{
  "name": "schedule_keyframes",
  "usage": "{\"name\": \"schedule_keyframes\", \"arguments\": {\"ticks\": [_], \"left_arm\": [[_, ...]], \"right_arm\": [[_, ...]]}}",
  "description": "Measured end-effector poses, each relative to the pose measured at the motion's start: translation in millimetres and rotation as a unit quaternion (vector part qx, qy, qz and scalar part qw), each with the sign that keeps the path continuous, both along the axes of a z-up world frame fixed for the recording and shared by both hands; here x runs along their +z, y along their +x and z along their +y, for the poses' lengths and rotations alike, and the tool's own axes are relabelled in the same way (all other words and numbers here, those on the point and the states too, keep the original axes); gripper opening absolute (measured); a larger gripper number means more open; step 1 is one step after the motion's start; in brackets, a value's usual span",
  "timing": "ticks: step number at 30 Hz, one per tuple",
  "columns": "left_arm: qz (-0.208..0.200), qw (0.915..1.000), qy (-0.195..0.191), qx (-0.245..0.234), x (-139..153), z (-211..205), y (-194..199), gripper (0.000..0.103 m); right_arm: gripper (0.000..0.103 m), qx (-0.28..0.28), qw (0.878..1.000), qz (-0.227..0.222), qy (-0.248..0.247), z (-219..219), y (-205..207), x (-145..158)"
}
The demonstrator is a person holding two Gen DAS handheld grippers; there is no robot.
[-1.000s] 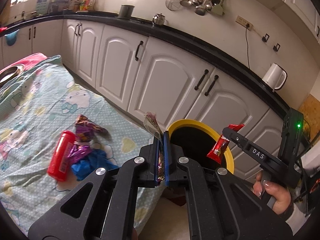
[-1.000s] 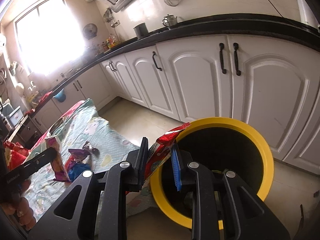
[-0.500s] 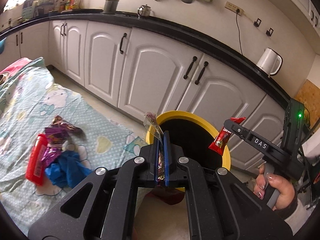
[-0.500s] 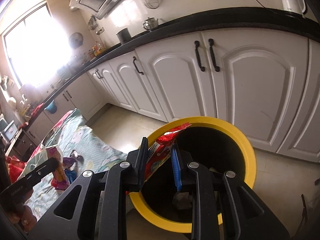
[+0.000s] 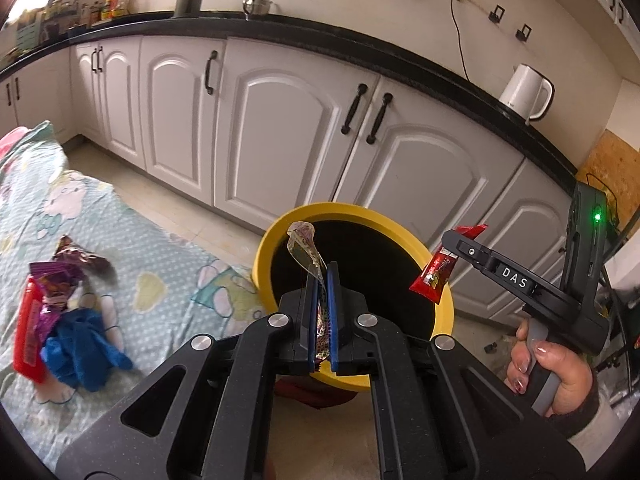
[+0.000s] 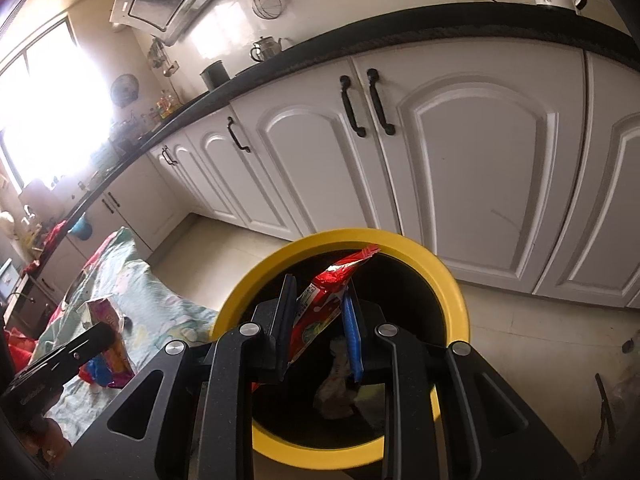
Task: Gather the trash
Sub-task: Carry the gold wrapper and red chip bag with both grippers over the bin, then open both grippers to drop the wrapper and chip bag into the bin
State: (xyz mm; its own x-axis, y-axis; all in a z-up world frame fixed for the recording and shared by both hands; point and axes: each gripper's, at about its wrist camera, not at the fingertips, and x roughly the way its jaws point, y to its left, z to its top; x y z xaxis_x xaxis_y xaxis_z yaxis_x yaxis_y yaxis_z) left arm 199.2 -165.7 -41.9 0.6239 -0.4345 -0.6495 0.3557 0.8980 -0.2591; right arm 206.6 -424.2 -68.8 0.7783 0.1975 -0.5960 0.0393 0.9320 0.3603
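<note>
**Over the Yellow Bin: Both Grippers Loaded**

Above the yellow bin [image 5: 438,296] I hold both grippers, each loaded. My left gripper [image 5: 321,280] is clamped tight on a thin clear wrapper [image 5: 304,246], whose free end curls up over the bin's near rim. My right gripper [image 6: 320,300] pinches a red snack packet [image 6: 324,304] directly over the bin's mouth; crumpled waste [image 6: 336,390] lies inside the bin. Left of the bin, on the patterned cloth [image 5: 160,256], remain a red tube [image 5: 26,336], a purple wrapper [image 5: 60,280] and a blue glove [image 5: 80,350], bunched together.
</note>
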Motion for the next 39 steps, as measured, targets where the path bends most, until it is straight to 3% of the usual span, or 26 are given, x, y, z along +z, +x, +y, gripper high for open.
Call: {"name": "schedule_keyframes", "arguments": {"ticks": [16, 27, 36, 39], "left_arm": [[0.029, 0.9992, 0.015, -0.021, -26.8, -24.2, 16.5, 0.001], [0.064, 0.997, -0.005, -0.043, -44.7, -32.6, 37.9, 0.002], [0.075, 0.9961, -0.017, -0.044, -49.5, -31.4, 42.3, 0.041], [0.076, 0.996, -0.022, -0.041, -48.5, -27.6, 40.7, 0.044]], "right_arm": [[0.022, -0.007, 0.999, 0.032, -0.001, -12.0, 6.1, -26.3], [0.022, 0.004, 0.998, 0.056, 0.001, -11.6, 12.7, -38.4], [0.027, -0.001, 0.998, 0.068, 0.012, -16.5, 13.3, -40.0], [0.032, -0.009, 0.998, 0.064, 0.017, -21.4, 11.8, -37.8]]}}
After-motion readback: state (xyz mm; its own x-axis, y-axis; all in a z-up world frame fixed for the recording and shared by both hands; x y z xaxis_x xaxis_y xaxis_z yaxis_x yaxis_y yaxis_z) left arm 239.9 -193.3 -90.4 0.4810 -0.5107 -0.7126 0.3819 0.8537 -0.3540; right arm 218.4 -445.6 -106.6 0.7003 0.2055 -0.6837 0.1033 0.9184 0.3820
